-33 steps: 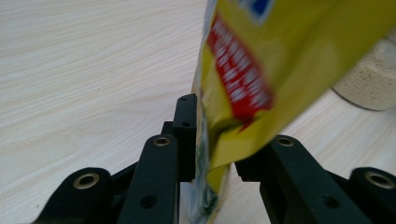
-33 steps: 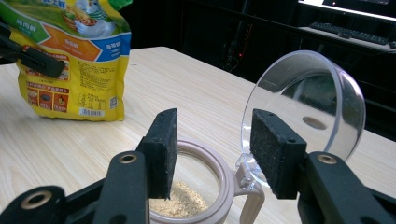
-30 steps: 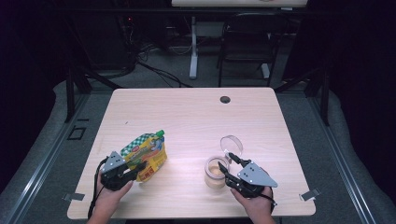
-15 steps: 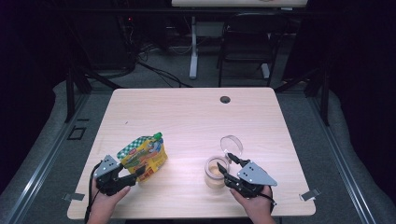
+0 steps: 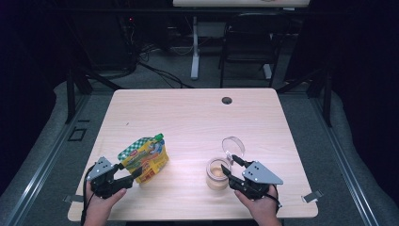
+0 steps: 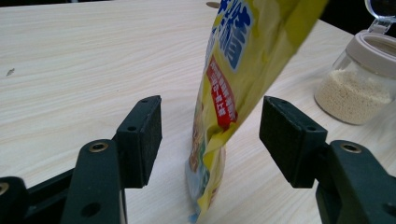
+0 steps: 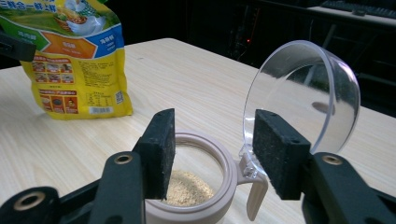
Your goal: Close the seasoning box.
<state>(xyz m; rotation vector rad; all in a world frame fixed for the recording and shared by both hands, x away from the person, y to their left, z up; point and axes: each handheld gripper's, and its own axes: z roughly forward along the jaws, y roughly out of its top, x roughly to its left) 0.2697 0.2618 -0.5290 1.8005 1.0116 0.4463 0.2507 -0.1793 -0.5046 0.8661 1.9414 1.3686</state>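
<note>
Yellow and green, the pouch (image 5: 144, 158) stands at the lower left of the high view on the wooden table (image 5: 188, 117), leaning a little. Your left gripper (image 5: 133, 174) sits just at its lower edge, jaws spread apart; in the left gripper view the pouch's edge hangs between the two pads (image 6: 145, 135), touching neither. Over at the lower right, your right gripper (image 5: 230, 166) is also spread wide, jaws either side of the jar's hinge. The jar (image 5: 217, 173) holds beige grains, and its clear lid (image 5: 234, 147) is flipped up and back.
</note>
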